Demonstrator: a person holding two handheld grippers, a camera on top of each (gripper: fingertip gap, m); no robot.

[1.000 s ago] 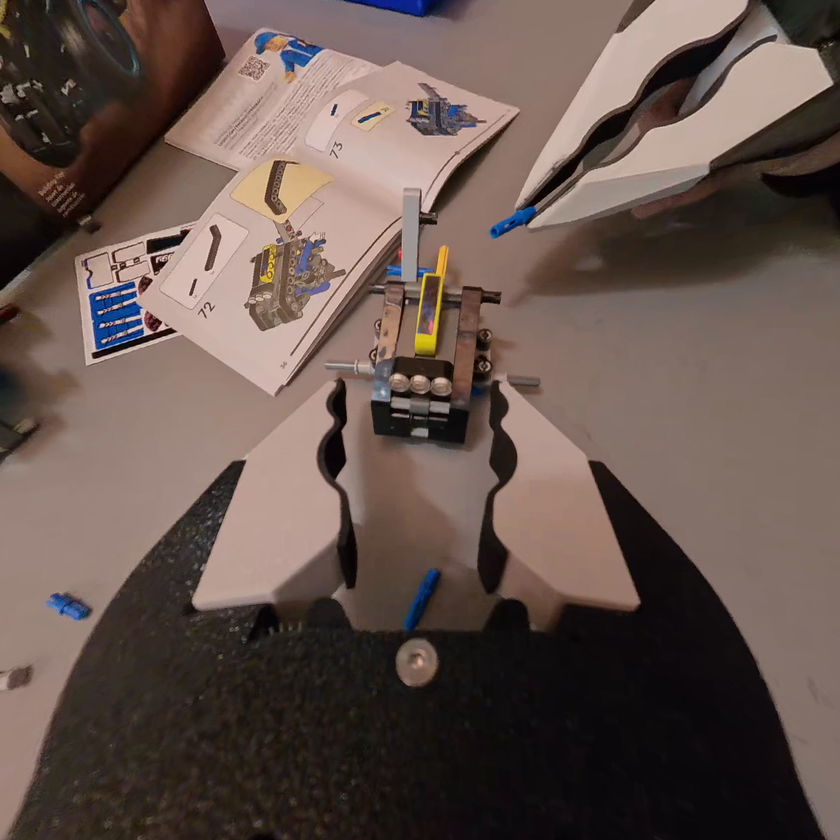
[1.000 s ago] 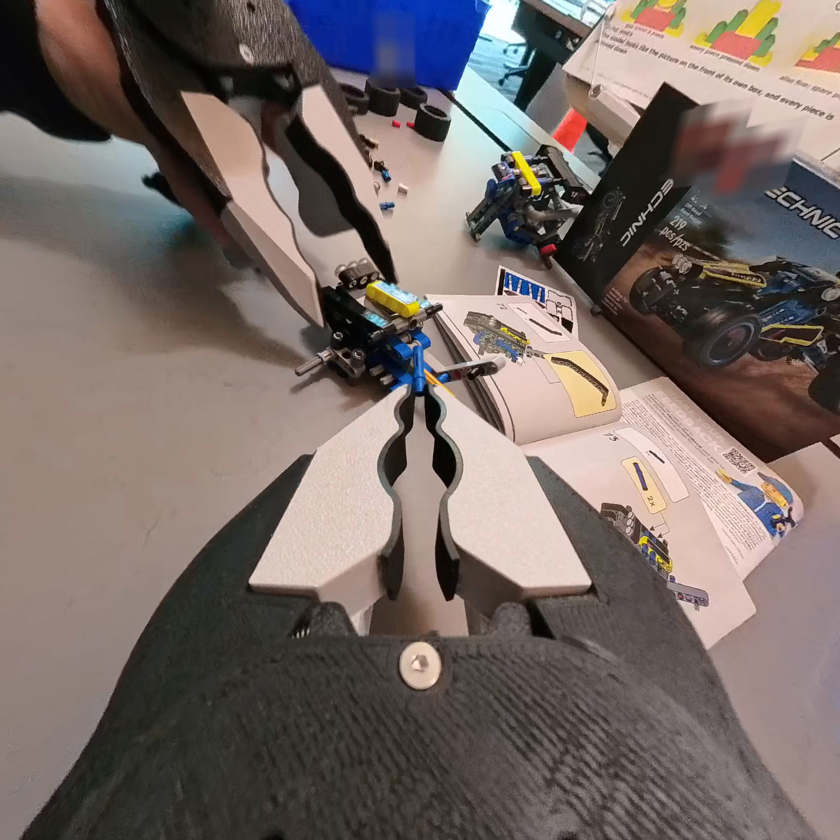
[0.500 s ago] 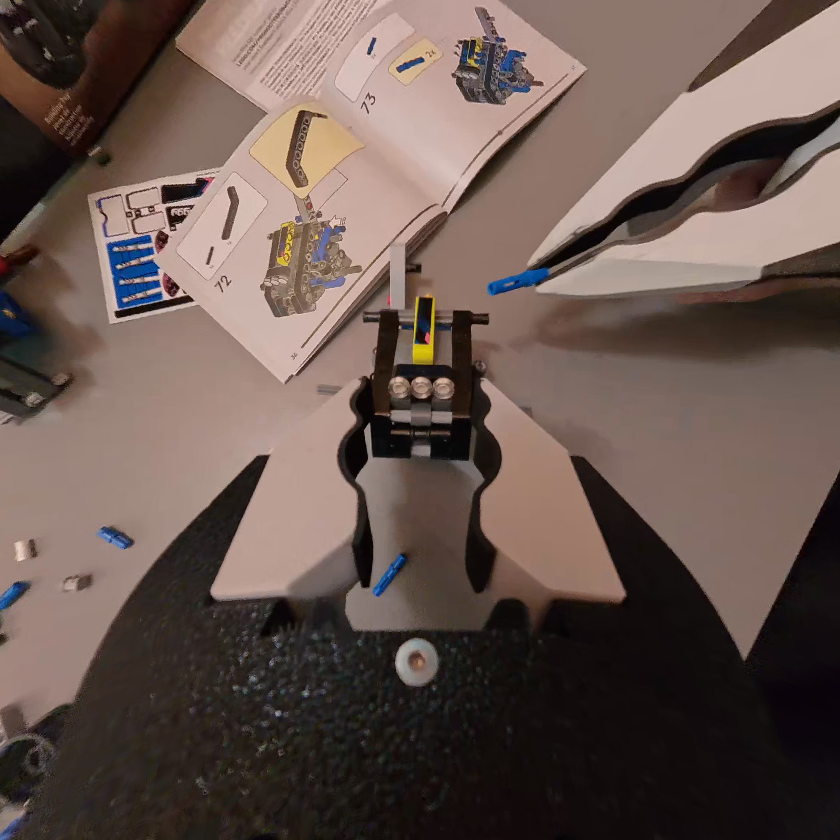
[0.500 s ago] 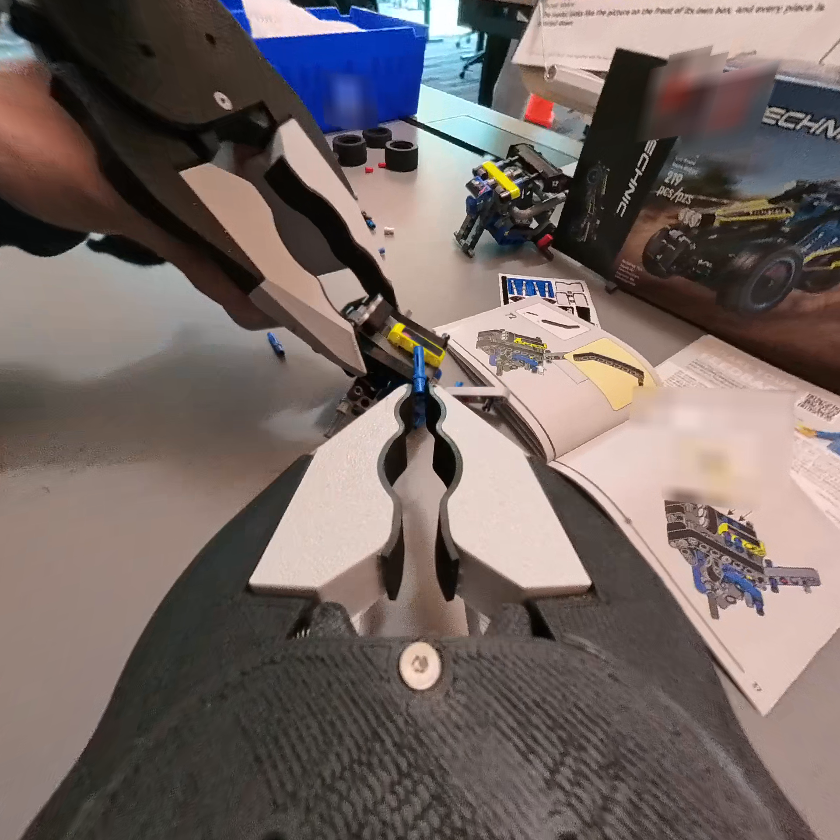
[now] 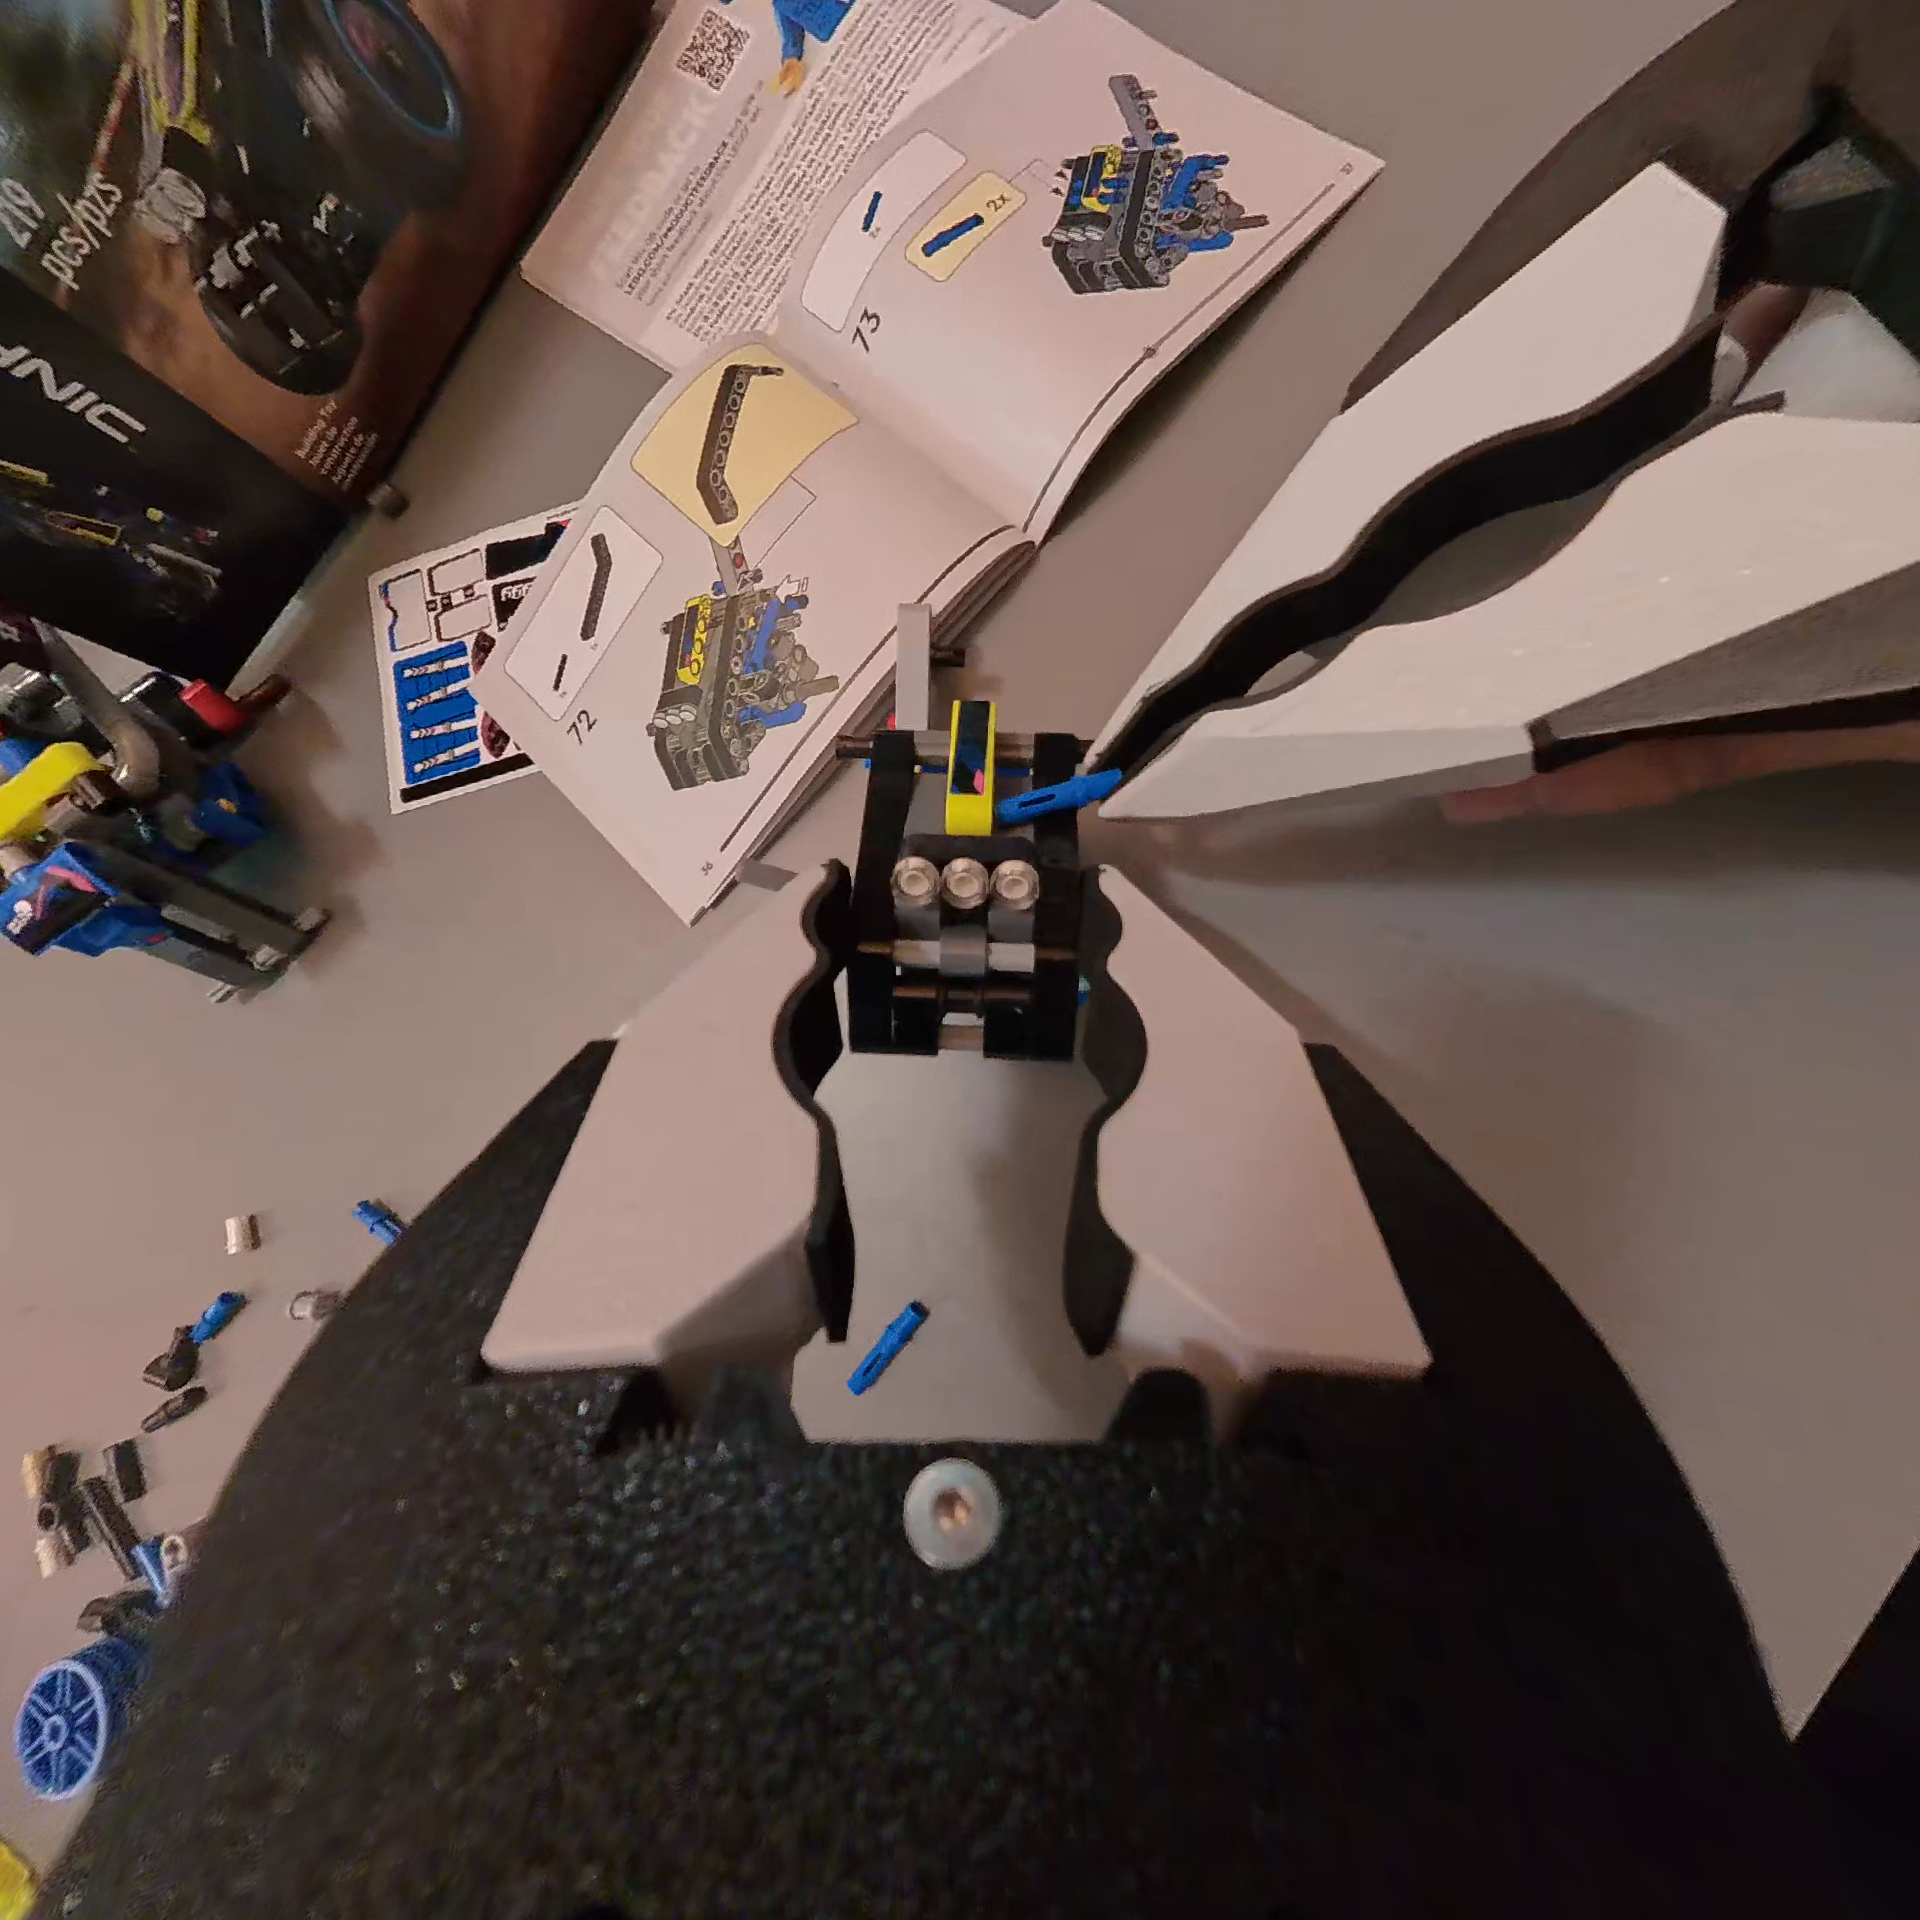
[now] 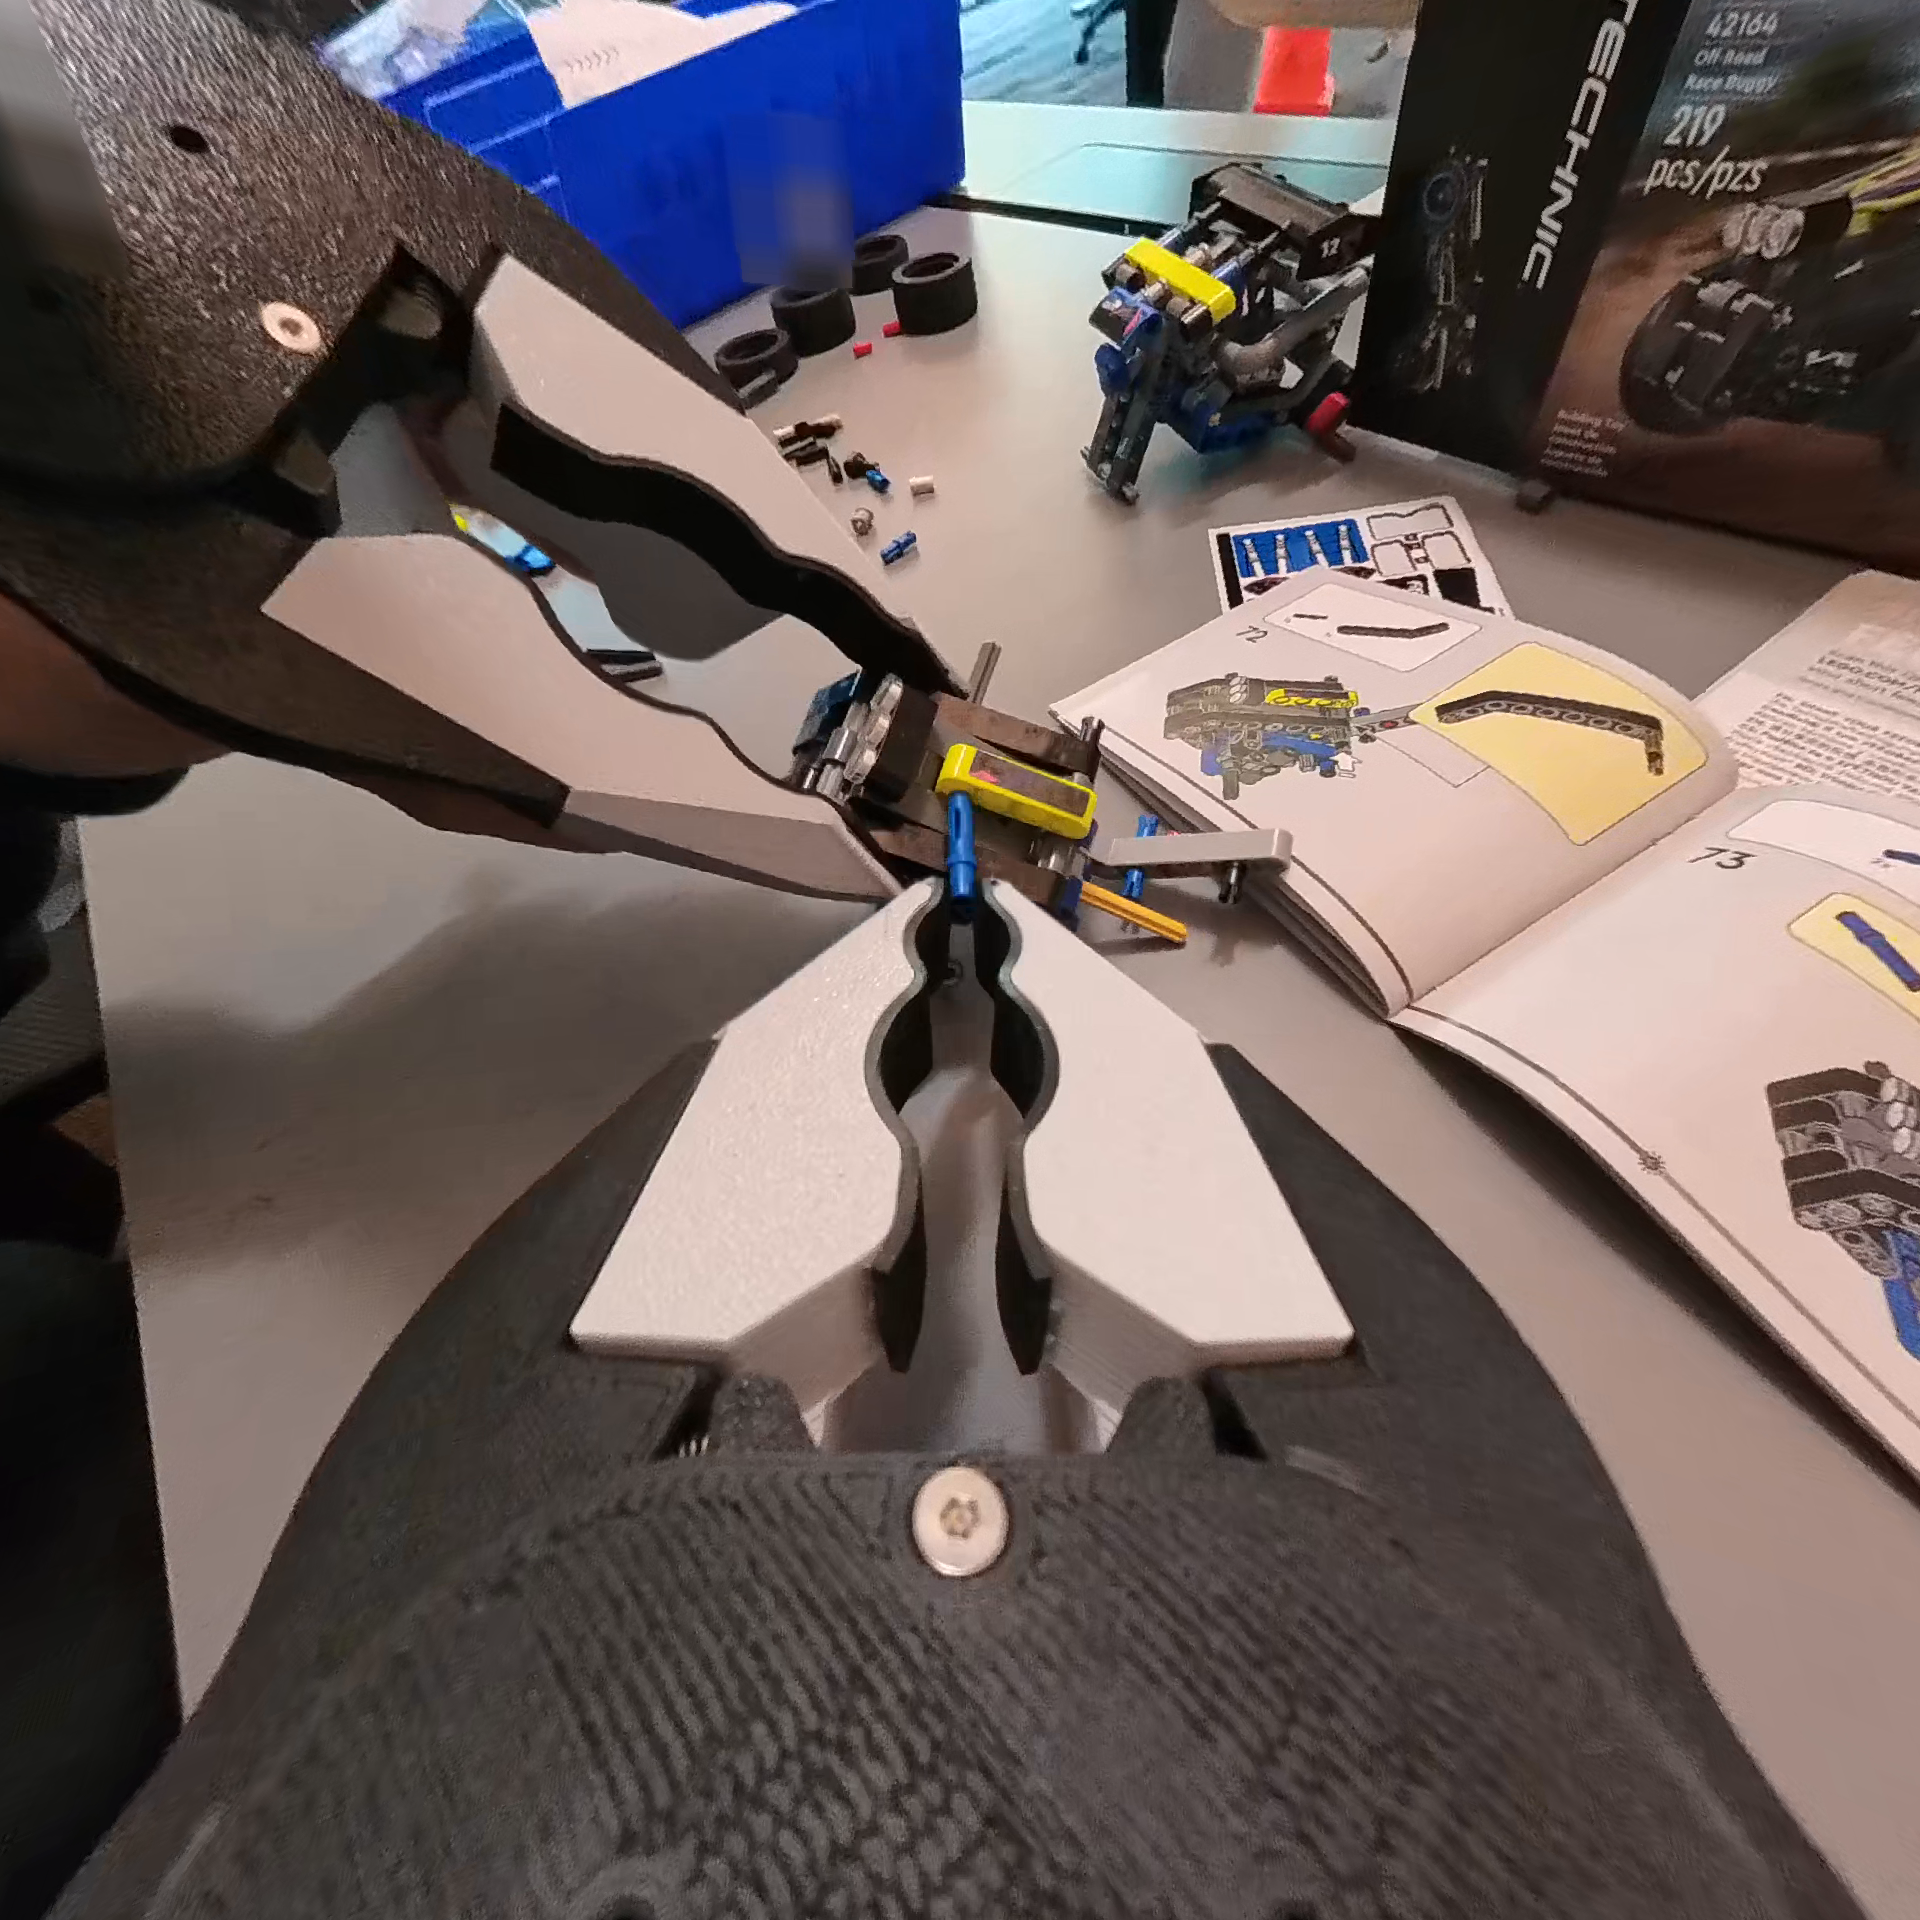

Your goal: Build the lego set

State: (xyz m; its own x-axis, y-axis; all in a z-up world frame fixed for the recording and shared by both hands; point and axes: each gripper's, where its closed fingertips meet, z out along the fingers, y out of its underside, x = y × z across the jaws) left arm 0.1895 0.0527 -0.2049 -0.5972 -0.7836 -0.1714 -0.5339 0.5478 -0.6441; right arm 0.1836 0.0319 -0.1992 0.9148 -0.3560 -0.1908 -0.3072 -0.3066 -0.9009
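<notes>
While your left gripper [image 5: 961,935] is clamping the small black brick assembly [image 5: 961,914] by its two sides, with both pads pressing on the black side beams and the jaws standing about a third open, your right gripper [image 6: 961,899] is pinching a blue pin [image 6: 958,847] at its fingertips, jaws all but closed on the pin's tail. The pin's free end is touching the assembly just beside the yellow beam [image 6: 1013,795] on its top, at the black side beam nearest your right gripper. The assembly is sitting tilted in the left grasp, its three silver round studs [image 5: 964,885] facing the left wrist camera. A grey beam [image 6: 1195,850] is sticking out from the far end of the assembly, reaching the edge of the open instruction booklet [image 6: 1455,790], and a yellow axle [image 6: 1132,912] is poking out below it. Beyond the booklet from the assembly, a sticker sheet [image 6: 1351,551] is lying flat, and a second, larger blue and black build [image 6: 1216,332] is standing next to the product box [image 6: 1662,260]. Behind the assembly, loose black tyres [image 6: 862,301] are lying in front of a blue bin [image 6: 727,156]. A spare blue pin [image 5: 886,1348] is lying on the grey table [image 5: 1558,1039] under your left gripper.
</notes>
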